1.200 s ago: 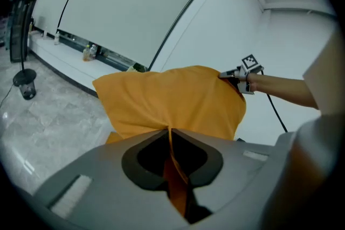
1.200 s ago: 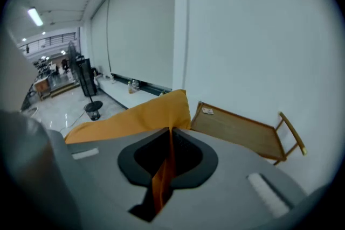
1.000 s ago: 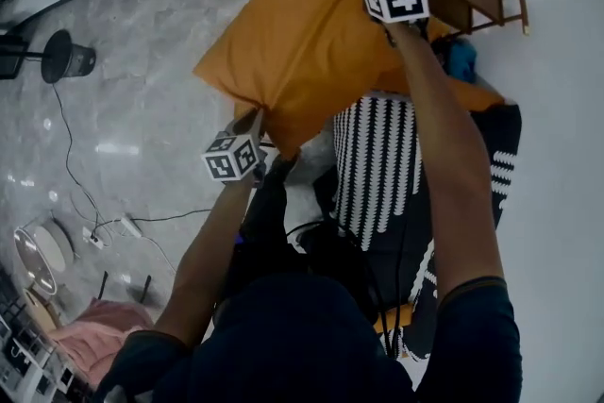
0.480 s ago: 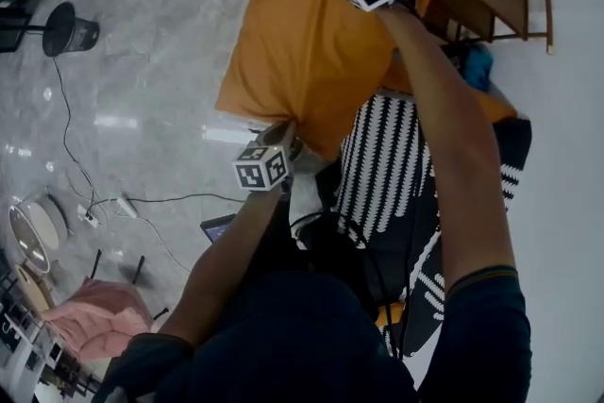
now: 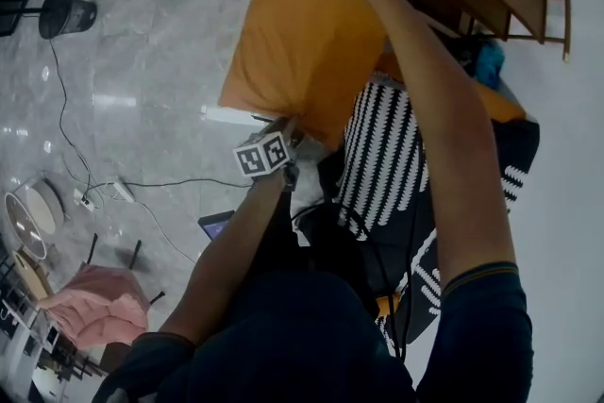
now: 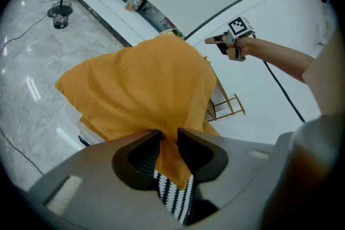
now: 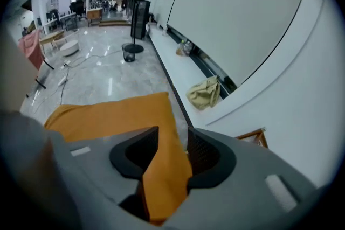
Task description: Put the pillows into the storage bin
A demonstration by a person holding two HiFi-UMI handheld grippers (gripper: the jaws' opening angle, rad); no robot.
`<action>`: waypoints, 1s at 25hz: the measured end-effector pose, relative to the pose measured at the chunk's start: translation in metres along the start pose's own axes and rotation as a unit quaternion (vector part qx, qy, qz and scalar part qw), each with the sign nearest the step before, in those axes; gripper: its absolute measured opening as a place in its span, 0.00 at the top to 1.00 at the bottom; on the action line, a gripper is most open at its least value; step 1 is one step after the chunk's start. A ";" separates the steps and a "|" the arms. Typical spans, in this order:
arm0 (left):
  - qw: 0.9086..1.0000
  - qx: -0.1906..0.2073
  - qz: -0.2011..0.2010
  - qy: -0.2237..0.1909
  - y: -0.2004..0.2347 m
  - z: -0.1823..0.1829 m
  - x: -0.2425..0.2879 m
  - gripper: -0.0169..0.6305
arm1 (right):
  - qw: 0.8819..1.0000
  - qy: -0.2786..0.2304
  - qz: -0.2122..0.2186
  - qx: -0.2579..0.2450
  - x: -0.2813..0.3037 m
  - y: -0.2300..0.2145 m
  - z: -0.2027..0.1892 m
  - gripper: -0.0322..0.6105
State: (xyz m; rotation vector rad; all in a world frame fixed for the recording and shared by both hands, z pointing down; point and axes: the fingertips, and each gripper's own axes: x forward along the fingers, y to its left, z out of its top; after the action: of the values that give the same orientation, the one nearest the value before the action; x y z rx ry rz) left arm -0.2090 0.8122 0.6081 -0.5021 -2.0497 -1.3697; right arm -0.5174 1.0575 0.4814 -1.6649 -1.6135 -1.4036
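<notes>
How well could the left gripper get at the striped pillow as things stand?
Probably not yet. The left gripper is opening its jaws, but a corner of the orange pillow is between them. The striped pillow lies close by, so afterwards the way looks free.

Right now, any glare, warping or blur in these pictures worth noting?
Head view: heavy fisheye bending, pale glare streaks on the glossy floor. Left gripper view: dark rounded corners, orange pillow sharp. Right gripper view: same dark corners, glare streak on floor.

Up in the air, the orange pillow [image 5: 302, 42] hangs tilted, its lower corner over the black-and-white striped pillow [image 5: 382, 156].
</notes>
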 end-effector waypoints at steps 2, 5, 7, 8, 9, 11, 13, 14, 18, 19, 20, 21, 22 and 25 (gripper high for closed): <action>1.000 0.017 0.009 0.018 0.011 -0.008 0.003 0.70 | 1.000 0.028 -0.011 0.007 0.008 0.004 -0.011 0.71; 0.997 0.073 0.007 0.027 0.009 -0.009 0.004 0.75 | 0.998 0.029 -0.019 0.044 0.004 0.008 -0.028 0.71; 0.996 0.087 0.003 0.027 0.007 -0.007 0.004 0.76 | 0.998 0.025 -0.021 0.062 0.000 0.011 -0.040 0.71; 0.995 0.092 0.001 0.027 0.006 -0.005 0.005 0.77 | 0.997 0.023 -0.020 0.069 -0.003 0.013 -0.047 0.72; 0.995 0.098 0.000 0.026 0.004 -0.003 0.005 0.78 | 0.997 0.021 -0.020 0.077 -0.007 0.014 -0.053 0.72; 0.993 0.113 -0.001 0.023 0.000 0.003 0.005 0.79 | 0.996 0.019 -0.019 0.090 -0.013 0.015 -0.066 0.72; 0.991 0.128 -0.004 0.021 -0.002 0.009 0.006 0.79 | 0.994 0.019 -0.021 0.106 -0.021 0.015 -0.078 0.71; 0.991 0.136 -0.007 0.018 -0.005 0.013 0.006 0.79 | 0.993 0.018 -0.023 0.115 -0.026 0.014 -0.084 0.71; 0.986 0.166 -0.021 0.001 -0.021 0.039 0.005 0.79 | 0.988 0.010 -0.034 0.153 -0.051 0.008 -0.108 0.71; 0.985 0.173 -0.026 -0.004 -0.028 0.047 0.004 0.79 | 0.986 0.007 -0.037 0.165 -0.060 0.006 -0.115 0.71; 0.983 0.182 -0.033 -0.009 -0.036 0.055 0.004 0.79 | 0.983 0.002 -0.042 0.178 -0.070 0.004 -0.122 0.71; 0.980 0.192 -0.040 -0.014 -0.046 0.065 0.003 0.79 | 0.980 -0.002 -0.047 0.193 -0.080 0.002 -0.130 0.71; 0.978 0.203 -0.048 -0.021 -0.056 0.074 0.002 0.79 | 0.976 -0.007 -0.052 0.212 -0.091 0.000 -0.140 0.71; 0.968 0.237 -0.073 -0.038 -0.093 0.100 0.002 0.79 | 0.961 -0.023 -0.068 0.268 -0.126 -0.004 -0.172 0.71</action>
State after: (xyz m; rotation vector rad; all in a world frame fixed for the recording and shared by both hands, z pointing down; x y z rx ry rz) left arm -0.2956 0.8679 0.5187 -0.1996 -2.4154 -0.8947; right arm -0.5590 0.8528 0.4405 -1.2913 -1.9464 -0.8695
